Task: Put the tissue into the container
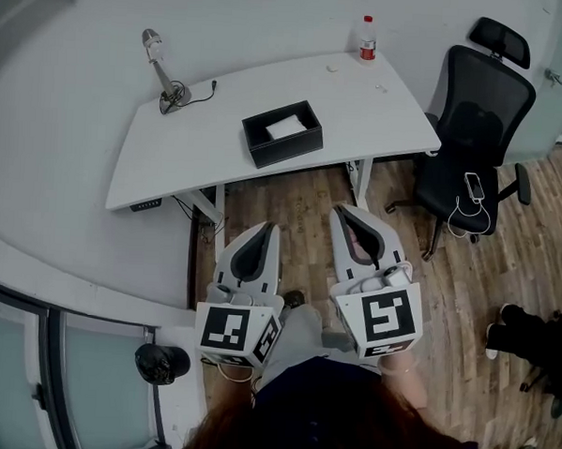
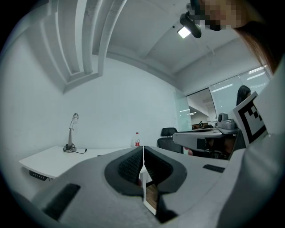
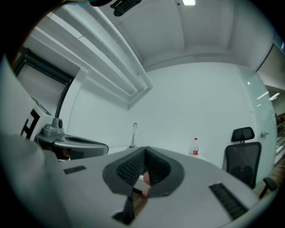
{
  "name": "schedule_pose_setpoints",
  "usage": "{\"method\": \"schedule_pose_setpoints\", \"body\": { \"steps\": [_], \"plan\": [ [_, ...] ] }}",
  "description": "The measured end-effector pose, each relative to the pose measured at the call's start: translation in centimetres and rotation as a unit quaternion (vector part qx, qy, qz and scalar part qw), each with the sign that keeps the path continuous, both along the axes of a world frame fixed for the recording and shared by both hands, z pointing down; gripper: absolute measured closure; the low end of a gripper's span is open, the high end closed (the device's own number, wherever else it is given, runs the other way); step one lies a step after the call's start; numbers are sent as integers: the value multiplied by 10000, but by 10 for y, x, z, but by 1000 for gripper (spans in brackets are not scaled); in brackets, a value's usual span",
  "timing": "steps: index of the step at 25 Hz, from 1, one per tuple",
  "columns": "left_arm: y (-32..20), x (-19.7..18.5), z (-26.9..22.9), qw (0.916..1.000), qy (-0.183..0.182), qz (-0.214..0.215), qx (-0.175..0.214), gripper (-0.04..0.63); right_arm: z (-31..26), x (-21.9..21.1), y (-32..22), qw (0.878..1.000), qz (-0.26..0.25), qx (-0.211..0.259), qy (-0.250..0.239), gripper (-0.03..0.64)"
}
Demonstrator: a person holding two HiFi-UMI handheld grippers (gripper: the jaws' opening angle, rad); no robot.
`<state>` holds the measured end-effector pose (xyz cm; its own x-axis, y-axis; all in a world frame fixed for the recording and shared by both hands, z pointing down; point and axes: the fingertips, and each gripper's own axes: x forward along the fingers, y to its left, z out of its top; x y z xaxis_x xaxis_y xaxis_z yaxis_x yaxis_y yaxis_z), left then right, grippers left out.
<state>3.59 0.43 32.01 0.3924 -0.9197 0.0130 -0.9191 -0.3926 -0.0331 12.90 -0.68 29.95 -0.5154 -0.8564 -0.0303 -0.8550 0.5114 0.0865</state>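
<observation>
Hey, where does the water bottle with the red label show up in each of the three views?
Head view: the bottle stands at the far edge of the desk, top, right of centre.
Left gripper view: small, just below the picture's centre.
Right gripper view: right of centre, left of the chair, at.
Shared landmark: the desk lamp, left of the bottle in every view.

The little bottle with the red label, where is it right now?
In the head view the bottle stands upright at the far right corner of the white desk, with the black office chair just to its right.
</observation>
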Motion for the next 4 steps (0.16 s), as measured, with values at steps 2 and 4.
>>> {"method": "schedule_pose_setpoints", "body": {
  "steps": [2, 4],
  "plan": [
    [0, 2, 0, 10000, 0, 6, -4, 566, 0, 2, 1, 10000, 14, 30, 40, 597],
    [0, 3, 1, 10000, -5, 11, -15, 566, 1, 4, 2, 10000, 19, 46, 73, 597]
  ]
}}
